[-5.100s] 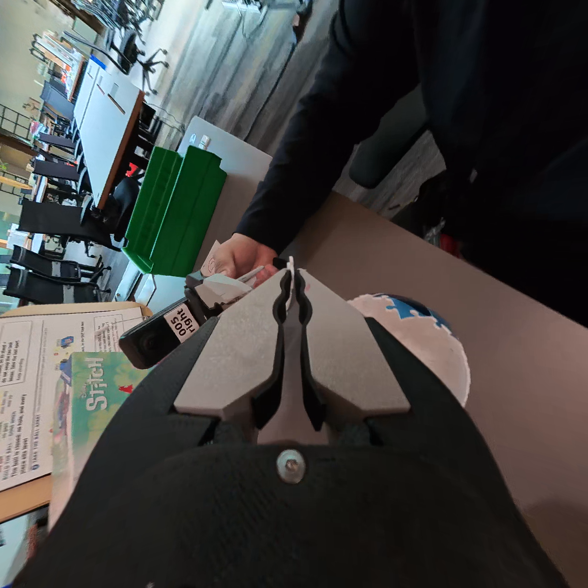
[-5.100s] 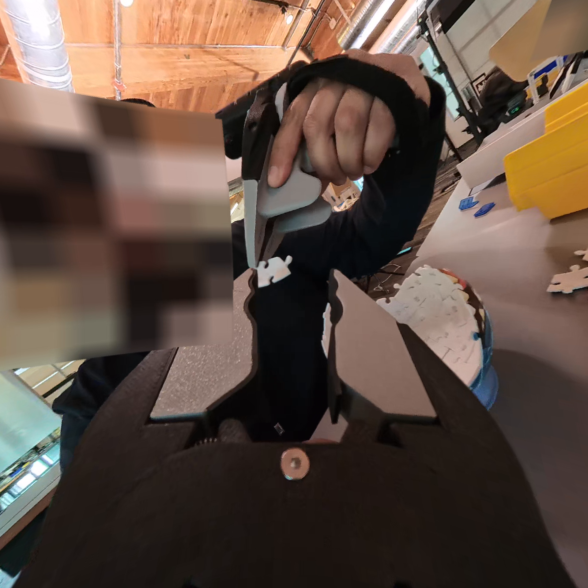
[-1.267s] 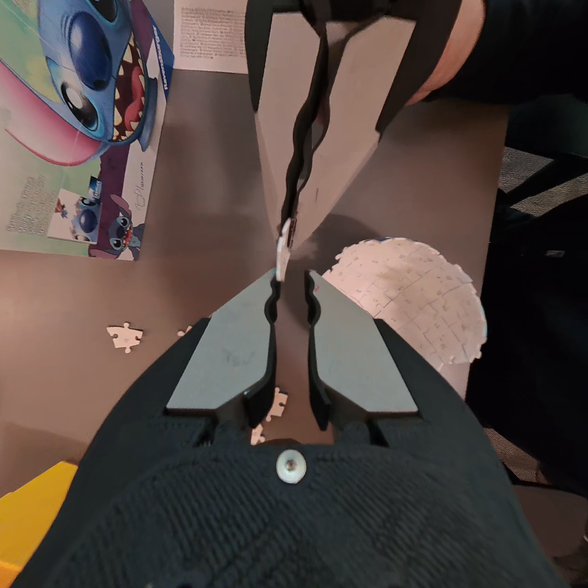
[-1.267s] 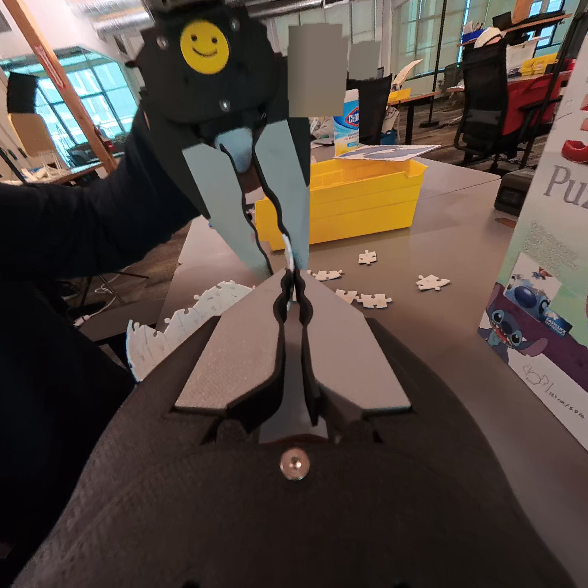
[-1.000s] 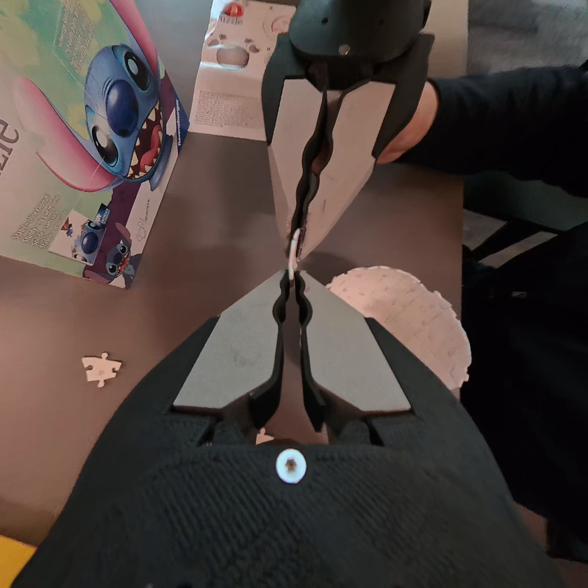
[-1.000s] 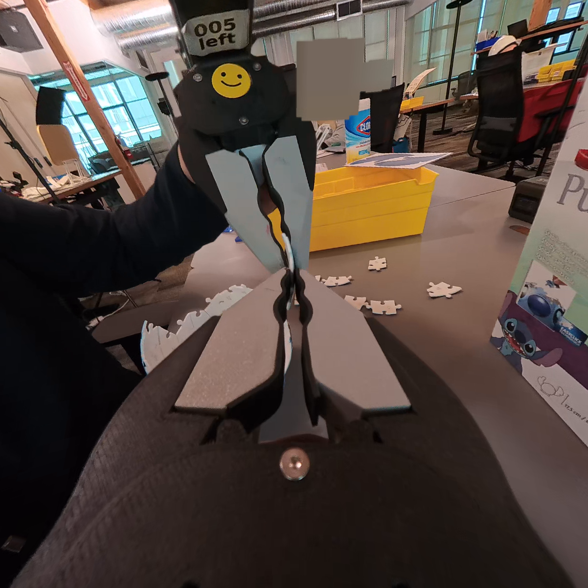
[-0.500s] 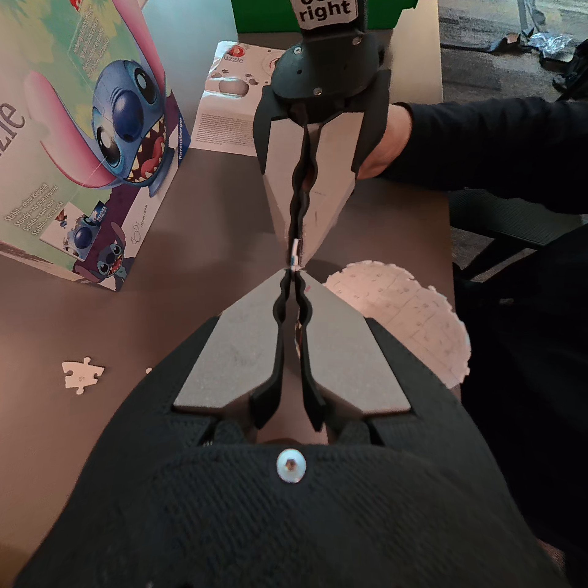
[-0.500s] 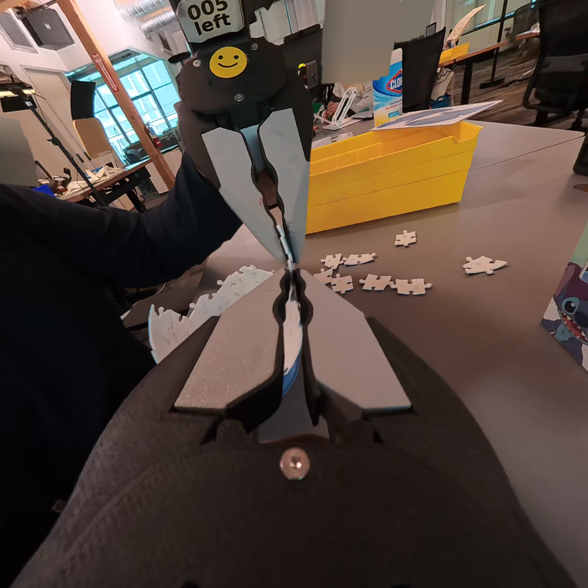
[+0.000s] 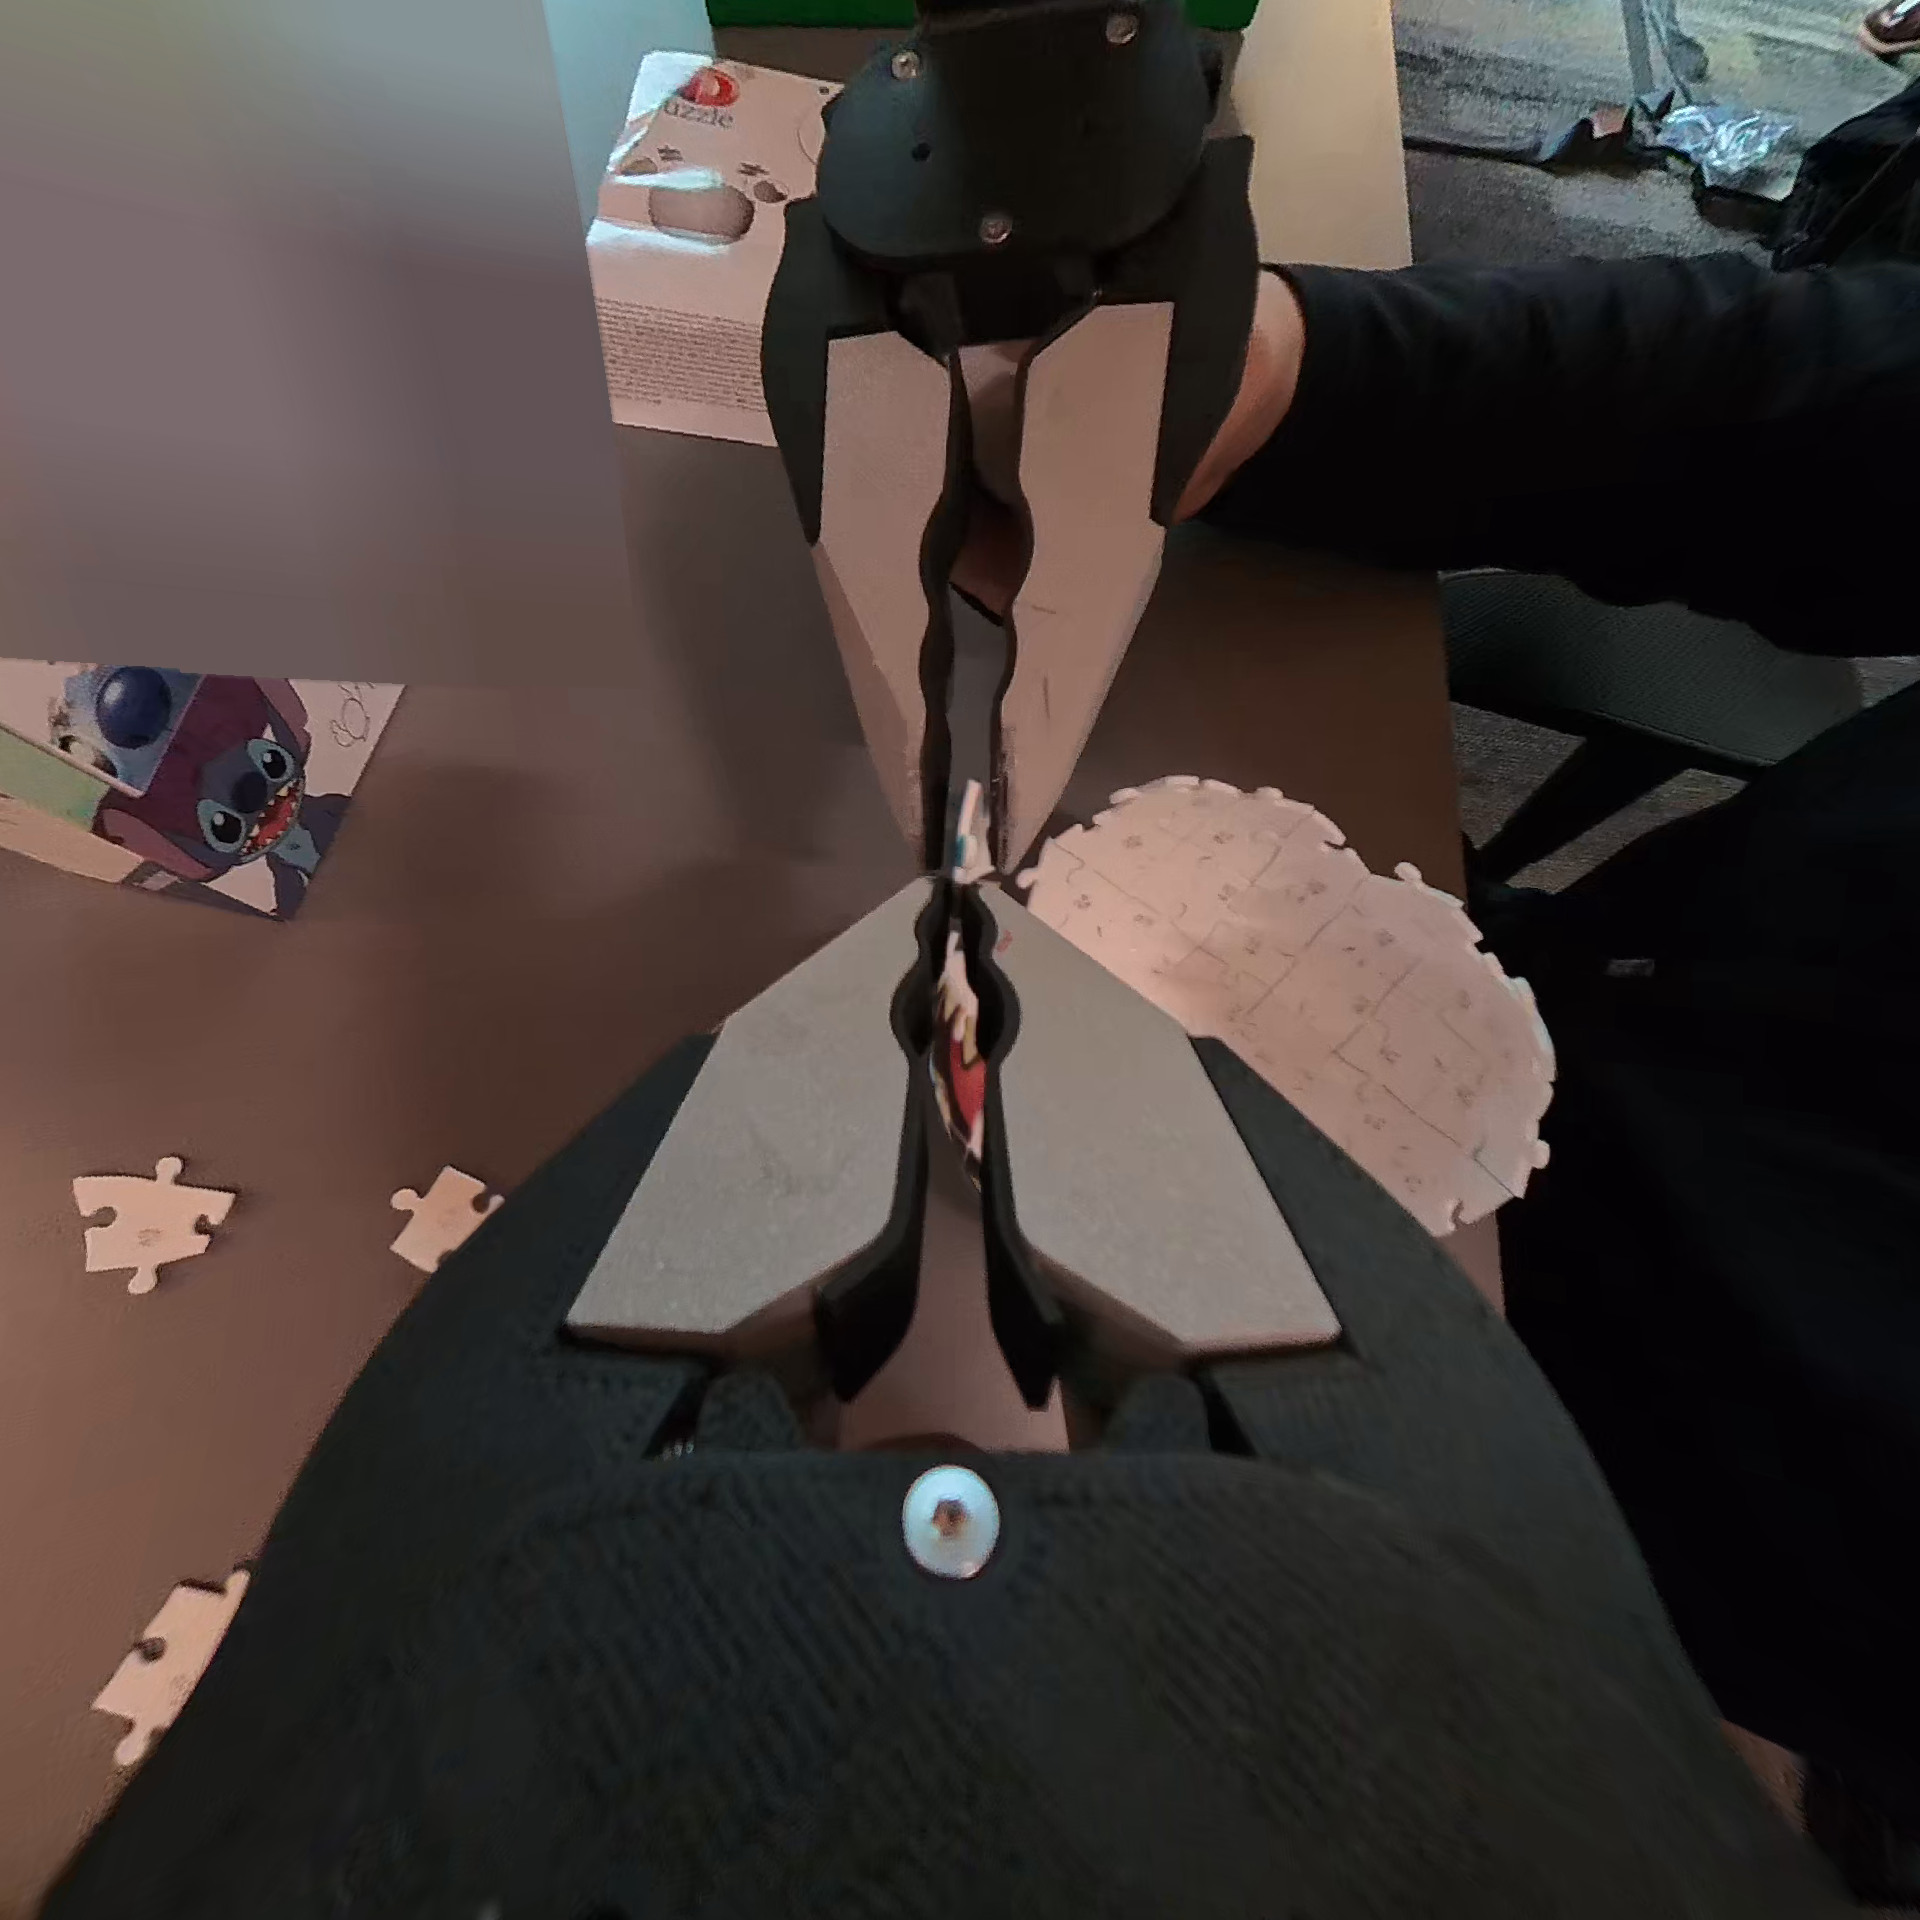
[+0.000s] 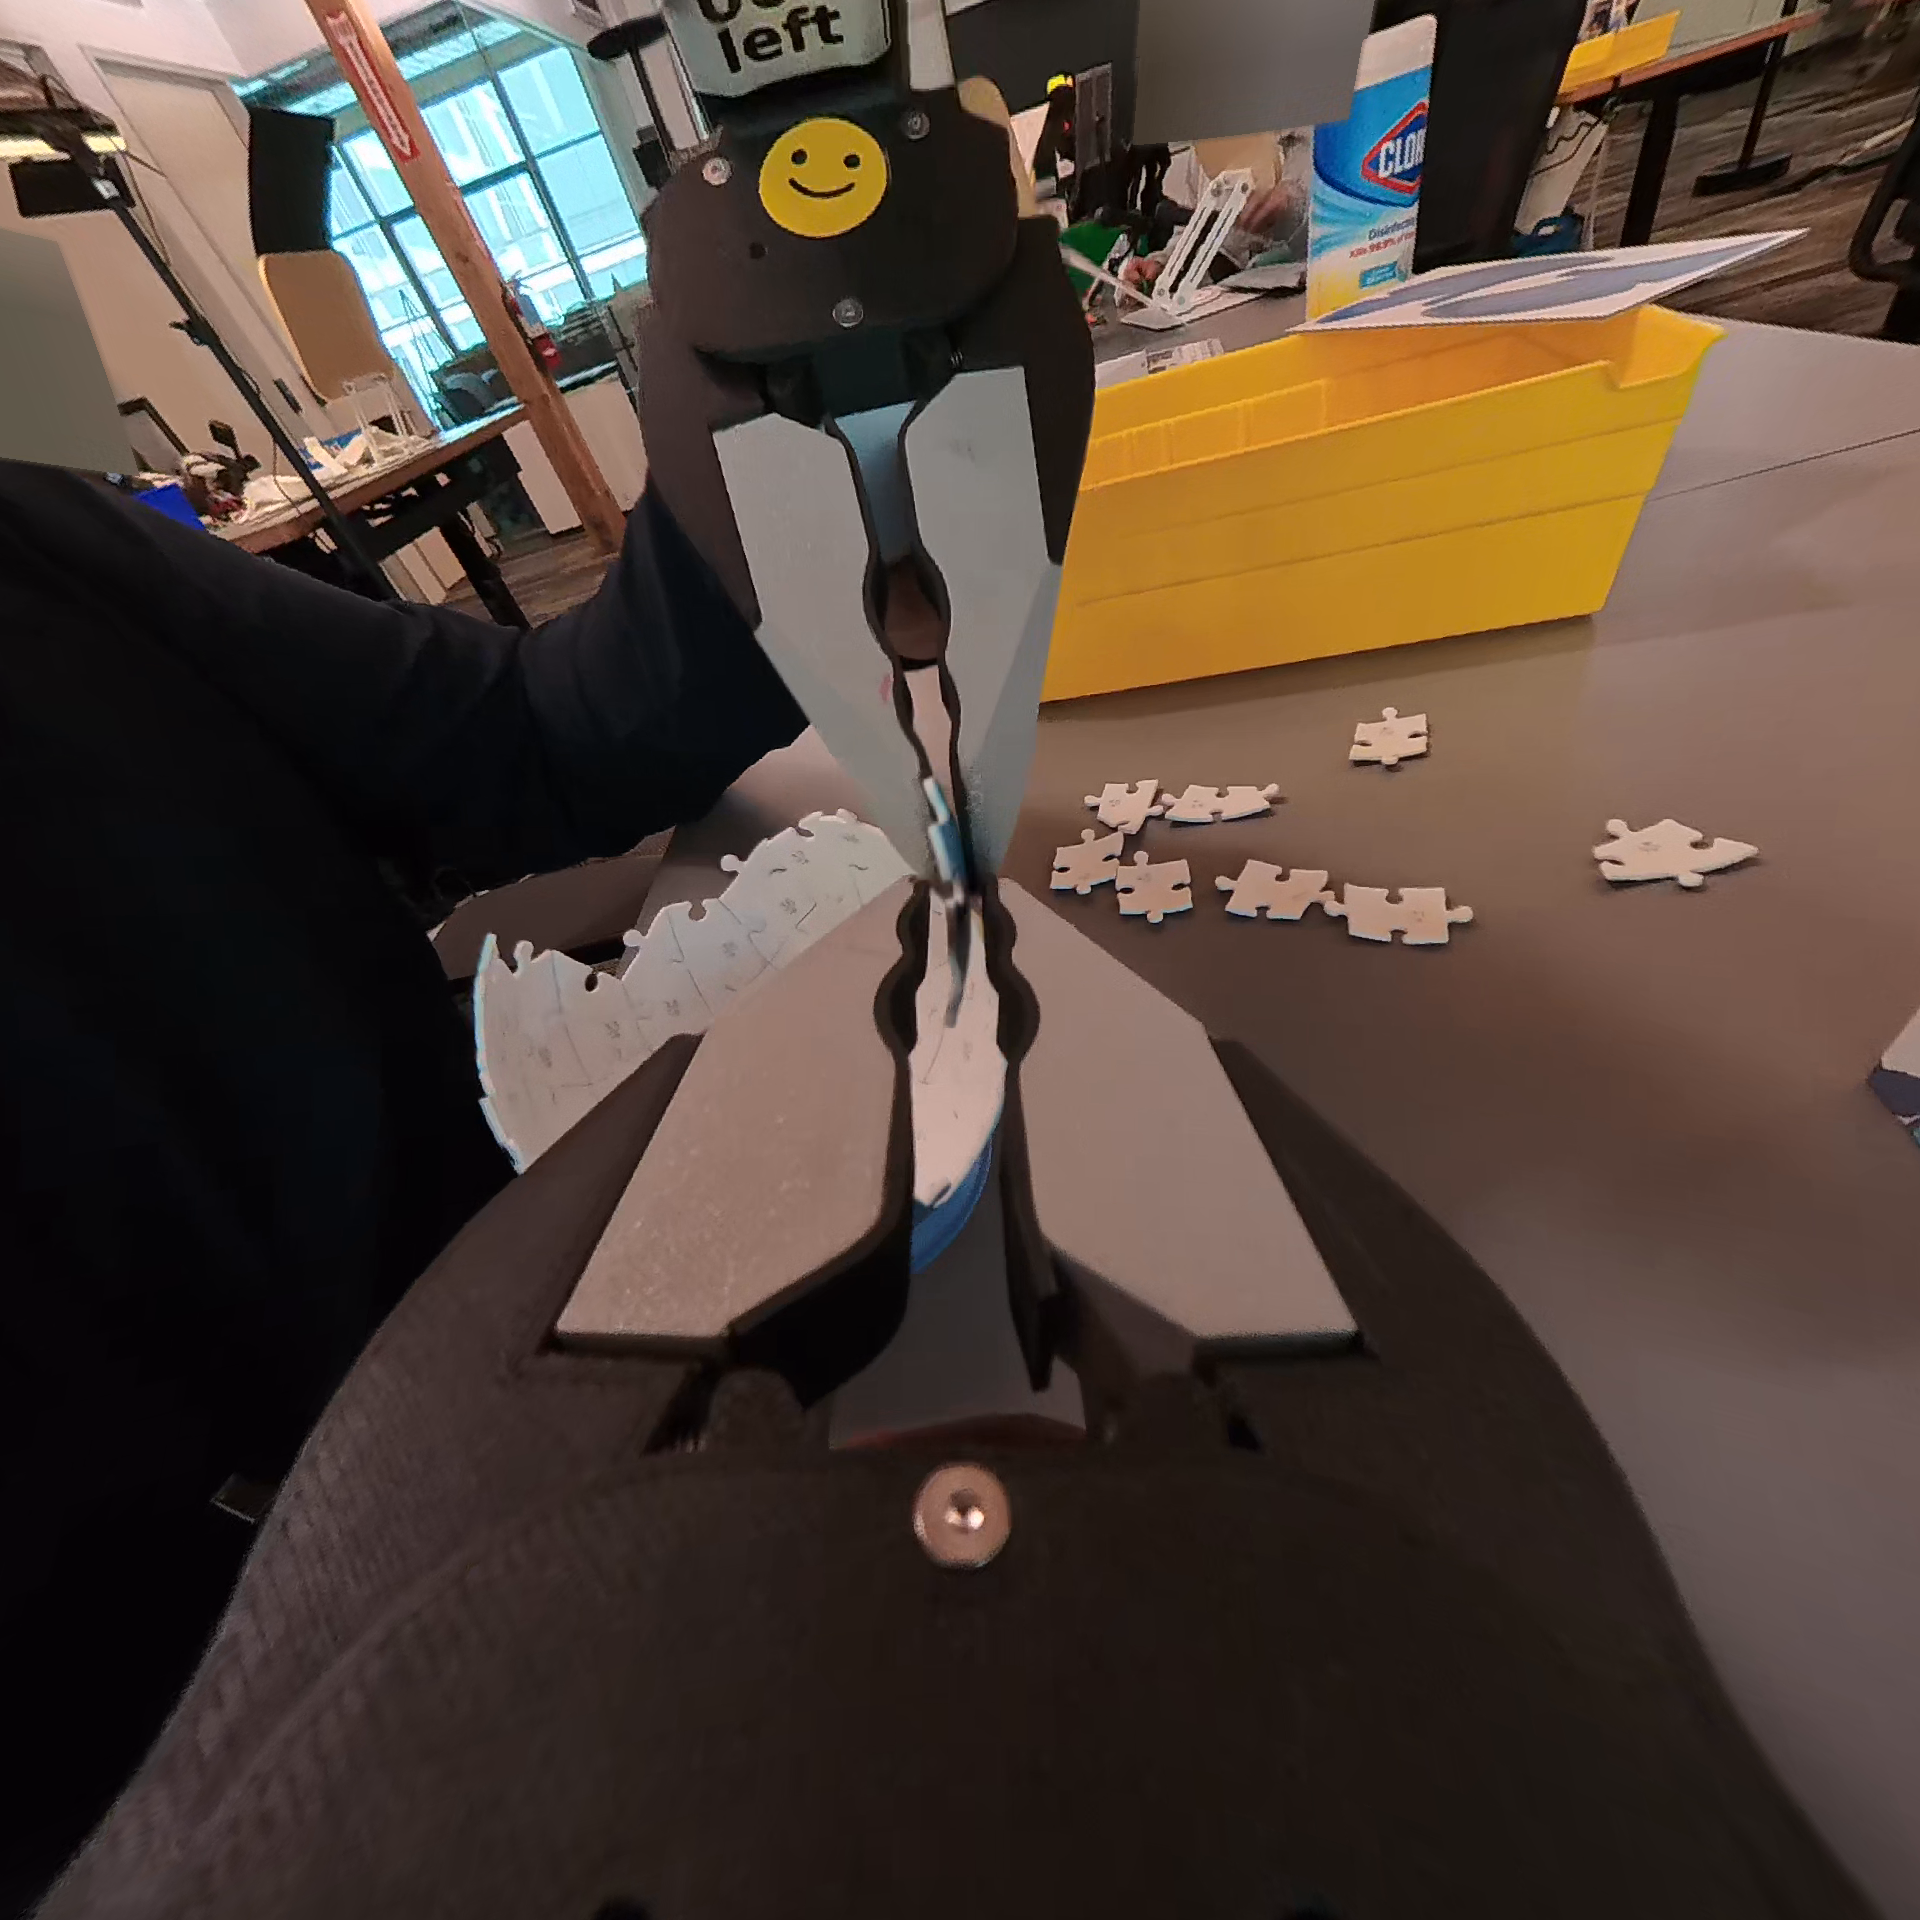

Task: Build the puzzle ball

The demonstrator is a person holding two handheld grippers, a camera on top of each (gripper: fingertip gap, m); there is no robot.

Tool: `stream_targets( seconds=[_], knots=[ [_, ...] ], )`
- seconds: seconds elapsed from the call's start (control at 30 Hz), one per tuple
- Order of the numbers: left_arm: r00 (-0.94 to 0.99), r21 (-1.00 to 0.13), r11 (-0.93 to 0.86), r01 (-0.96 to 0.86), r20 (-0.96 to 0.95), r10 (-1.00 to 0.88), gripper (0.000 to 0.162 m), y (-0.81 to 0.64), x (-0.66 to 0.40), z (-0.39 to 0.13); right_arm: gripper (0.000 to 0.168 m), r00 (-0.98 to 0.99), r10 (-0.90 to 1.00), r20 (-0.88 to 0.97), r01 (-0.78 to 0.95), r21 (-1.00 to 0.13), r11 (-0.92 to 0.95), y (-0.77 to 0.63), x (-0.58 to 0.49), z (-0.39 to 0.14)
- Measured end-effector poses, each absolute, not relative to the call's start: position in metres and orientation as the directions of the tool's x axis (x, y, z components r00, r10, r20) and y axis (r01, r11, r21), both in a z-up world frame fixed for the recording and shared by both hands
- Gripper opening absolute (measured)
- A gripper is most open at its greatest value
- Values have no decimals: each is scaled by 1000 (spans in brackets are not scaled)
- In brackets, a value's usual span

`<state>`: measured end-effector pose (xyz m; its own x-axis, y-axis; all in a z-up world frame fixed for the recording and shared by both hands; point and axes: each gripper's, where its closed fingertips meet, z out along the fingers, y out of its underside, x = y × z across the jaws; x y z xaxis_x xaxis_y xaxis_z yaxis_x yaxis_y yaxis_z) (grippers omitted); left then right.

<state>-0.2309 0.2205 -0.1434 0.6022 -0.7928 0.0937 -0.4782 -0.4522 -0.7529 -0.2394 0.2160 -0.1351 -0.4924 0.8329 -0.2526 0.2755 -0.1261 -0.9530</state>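
At the centre of the left wrist view, a printed puzzle piece [image 9: 961,1081] is clenched edge-on in the left gripper [image 9: 953,904]. A second small piece [image 9: 971,831] is pinched at the tips of the right gripper [image 9: 961,847], so that, it is judged, the two edges can be mated in the air. Just right of centre, the half-built puzzle ball [image 9: 1309,987] is left as an open shell at the table edge. Loose pieces [image 10: 1262,862] are scattered at mid-right of the right wrist view. Farther off stand a yellow bin [image 10: 1361,499], a wipes canister [image 10: 1371,166] and the puzzle box [image 9: 197,790]; their writing is not reproduced.
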Motion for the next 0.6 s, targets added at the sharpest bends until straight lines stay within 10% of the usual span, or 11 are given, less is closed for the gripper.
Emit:
stream_targets(
  seconds=[0.6],
  knots=[
    [615, -762, -485, -430, 146, -775, 14, 211, -246, -130, 0, -455, 866, -209, 317, -946, -62, 222, -235, -144]
  ],
)
